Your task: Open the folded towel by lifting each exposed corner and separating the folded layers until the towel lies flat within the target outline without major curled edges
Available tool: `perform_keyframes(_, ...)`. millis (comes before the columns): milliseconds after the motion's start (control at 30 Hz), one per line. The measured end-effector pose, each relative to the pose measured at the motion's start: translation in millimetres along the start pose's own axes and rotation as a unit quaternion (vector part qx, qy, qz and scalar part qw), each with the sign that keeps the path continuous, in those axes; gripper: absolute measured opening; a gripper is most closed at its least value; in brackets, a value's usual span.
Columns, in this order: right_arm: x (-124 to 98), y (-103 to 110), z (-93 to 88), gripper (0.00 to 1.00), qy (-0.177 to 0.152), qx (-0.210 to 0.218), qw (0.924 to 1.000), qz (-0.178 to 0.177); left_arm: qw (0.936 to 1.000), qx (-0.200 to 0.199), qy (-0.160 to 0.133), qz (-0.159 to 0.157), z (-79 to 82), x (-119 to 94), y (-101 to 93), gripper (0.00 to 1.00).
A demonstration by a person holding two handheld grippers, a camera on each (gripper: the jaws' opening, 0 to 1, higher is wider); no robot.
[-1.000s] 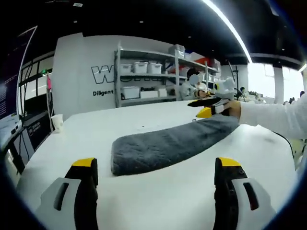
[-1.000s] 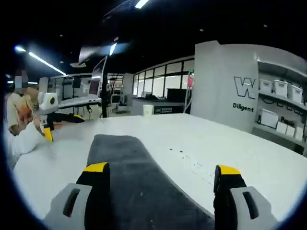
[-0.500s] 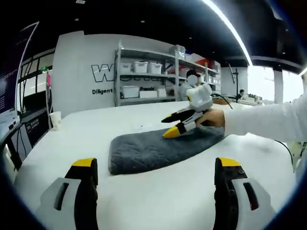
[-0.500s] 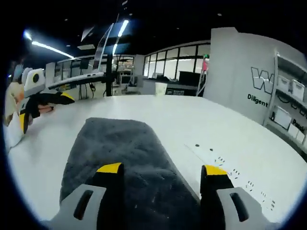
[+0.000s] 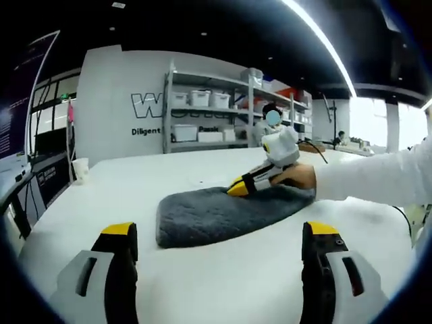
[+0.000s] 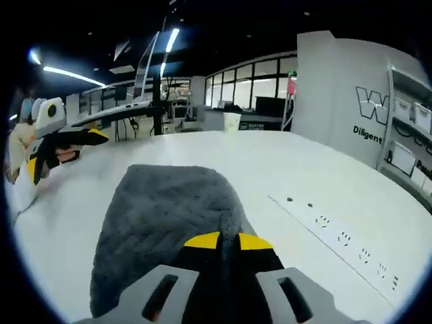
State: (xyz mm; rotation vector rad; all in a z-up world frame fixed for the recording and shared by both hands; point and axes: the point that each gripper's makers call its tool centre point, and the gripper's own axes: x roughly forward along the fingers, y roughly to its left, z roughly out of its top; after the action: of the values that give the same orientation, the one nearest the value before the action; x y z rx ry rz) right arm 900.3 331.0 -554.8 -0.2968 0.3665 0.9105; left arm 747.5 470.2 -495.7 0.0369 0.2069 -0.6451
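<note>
Lying on a white table, grey towel, right gripper jaws pinching it, left gripper jaws apart, shelving behind.

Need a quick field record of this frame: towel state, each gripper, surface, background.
towel: grey towel, folded, lying on the table
table: white table, small dark marks printed beside the towel
right gripper: right gripper, jaws closed together on the towel's near edge
left gripper: left gripper, jaws wide apart, short of the towel, nothing between them
cup: paper cup at the table's far edge
background: shelves with white bins
</note>
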Motion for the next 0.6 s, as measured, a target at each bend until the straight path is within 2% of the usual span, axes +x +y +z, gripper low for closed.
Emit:
perform_keyframes(200, -9.7, 13.8, 13.7, 0.0, -0.009, -0.057, 0.9982, -0.013, 0.9999, -0.008, -0.004, 0.006, 0.4, -1.9, 4.9, 1.0)
perform_keyframes(233, -11.2, 11.3, 16.9, 0.0, -0.011, -0.079, 0.9967, -0.017, 0.9999, -0.01, -0.005, 0.006, 0.8, -2.2, 5.4, 1.0)
perform_keyframes(300, -16.4, 17.8, 18.6, 0.0, -0.006, -0.132, 0.991, -0.018, 0.9999, -0.011, -0.009, 0.006, 2.4, -2.6, 5.7, 1.0)
perform_keyframes(333, -18.8, 22.6, 19.6, 0.0, -0.005, -0.146, 0.9892, -0.015, 0.9999, -0.01, -0.009, 0.007, 2.9, -2.6, 6.0, 1.0)
perform_keyframes(600, -40.1, 66.1, 32.7, 0.0, -0.038, -0.146, 0.9885, 0.011, 0.9997, -0.015, -0.016, 0.013, 6.3, -2.9, 10.9, 1.0)
